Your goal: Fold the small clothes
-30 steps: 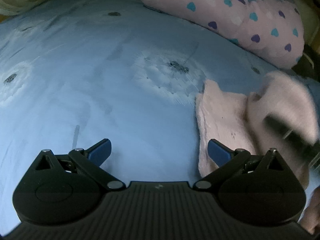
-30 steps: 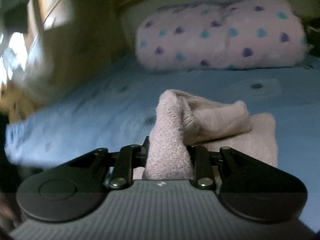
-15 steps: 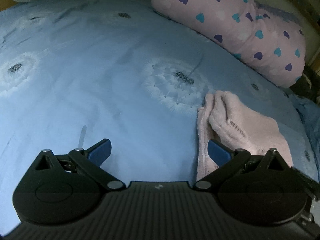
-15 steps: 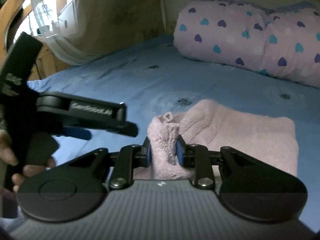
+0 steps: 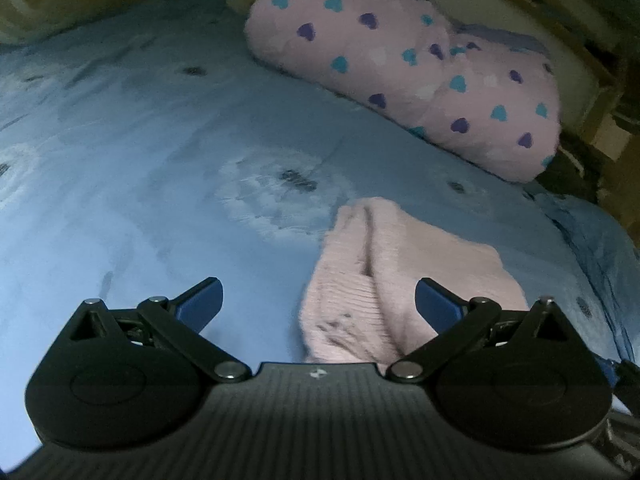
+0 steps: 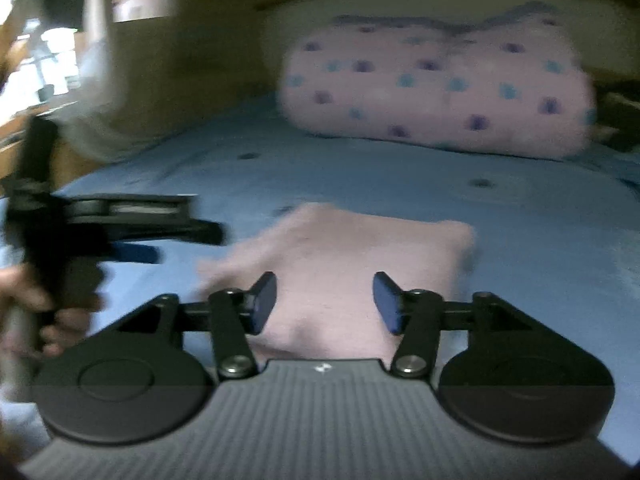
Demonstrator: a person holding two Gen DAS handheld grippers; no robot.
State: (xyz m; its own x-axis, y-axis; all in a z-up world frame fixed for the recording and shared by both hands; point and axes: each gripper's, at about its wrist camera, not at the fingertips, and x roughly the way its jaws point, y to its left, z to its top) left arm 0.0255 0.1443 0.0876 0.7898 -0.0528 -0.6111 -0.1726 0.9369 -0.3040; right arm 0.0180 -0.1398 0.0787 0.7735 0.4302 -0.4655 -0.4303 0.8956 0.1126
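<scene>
A blue bedsheet printed with pale dandelion heads covers the bed; a pink pillow with purple and teal hearts lies at its far end.

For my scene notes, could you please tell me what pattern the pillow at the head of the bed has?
The pillow is pink with purple, teal and white hearts, clearest in the left wrist view.

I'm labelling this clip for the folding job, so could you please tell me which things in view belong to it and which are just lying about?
Job:
- pink knit garment, folded
- right gripper, jaws just opened, clear of it
- left gripper, open

Lying about:
- heart-print pillow
- blue bedsheet
</scene>
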